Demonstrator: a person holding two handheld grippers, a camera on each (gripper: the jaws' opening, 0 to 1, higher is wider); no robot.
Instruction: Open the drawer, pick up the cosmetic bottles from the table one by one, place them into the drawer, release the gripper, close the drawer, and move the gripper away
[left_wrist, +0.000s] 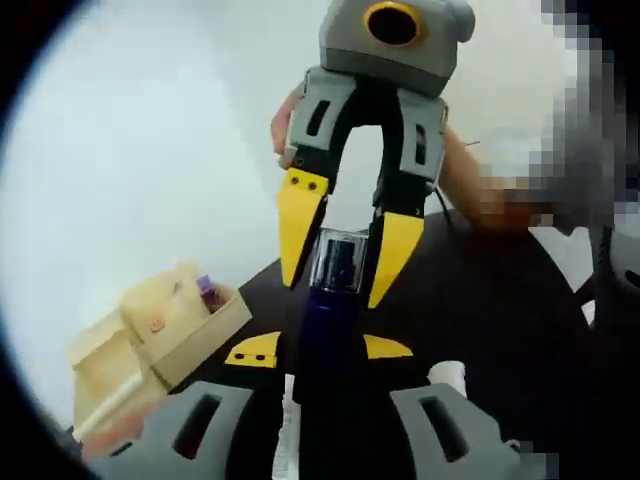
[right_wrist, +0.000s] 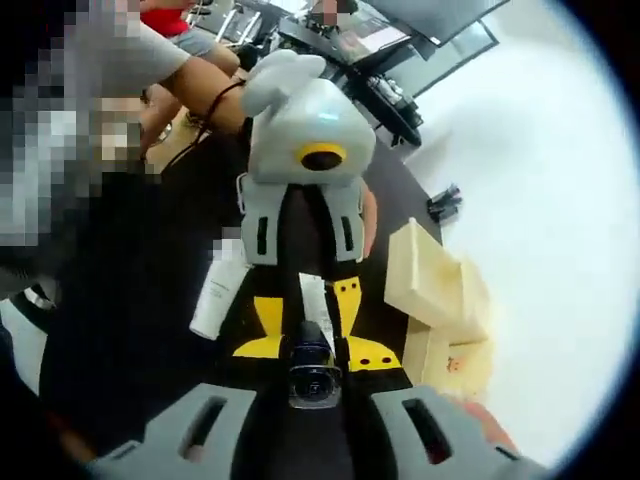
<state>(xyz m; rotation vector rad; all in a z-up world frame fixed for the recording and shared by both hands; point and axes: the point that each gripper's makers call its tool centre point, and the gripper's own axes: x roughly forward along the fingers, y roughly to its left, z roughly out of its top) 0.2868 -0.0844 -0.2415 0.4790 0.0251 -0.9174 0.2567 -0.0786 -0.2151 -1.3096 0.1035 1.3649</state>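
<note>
A dark blue cosmetic bottle (left_wrist: 325, 335) with a clear cap (left_wrist: 337, 262) hangs in the air above the black table (left_wrist: 490, 310). My left gripper (left_wrist: 318, 350) holds its body low between the yellow tips. My right gripper (left_wrist: 335, 285) comes down from above, its yellow fingers (left_wrist: 300, 215) pressed on either side of the cap. In the right gripper view the bottle (right_wrist: 313, 372) points its cap at me between my right gripper (right_wrist: 315, 352), and the left gripper (right_wrist: 308, 312) grips the far end. The wooden drawer box (left_wrist: 165, 335) stands open with a purple bottle (left_wrist: 208, 293) inside.
A white tube (right_wrist: 215, 290) lies on the table (right_wrist: 395, 195) to the left of the grippers. The wooden box (right_wrist: 440, 290) sits at the table's right edge, a small black object (right_wrist: 443, 203) beyond it. A person's arm (right_wrist: 200, 85) reaches in behind.
</note>
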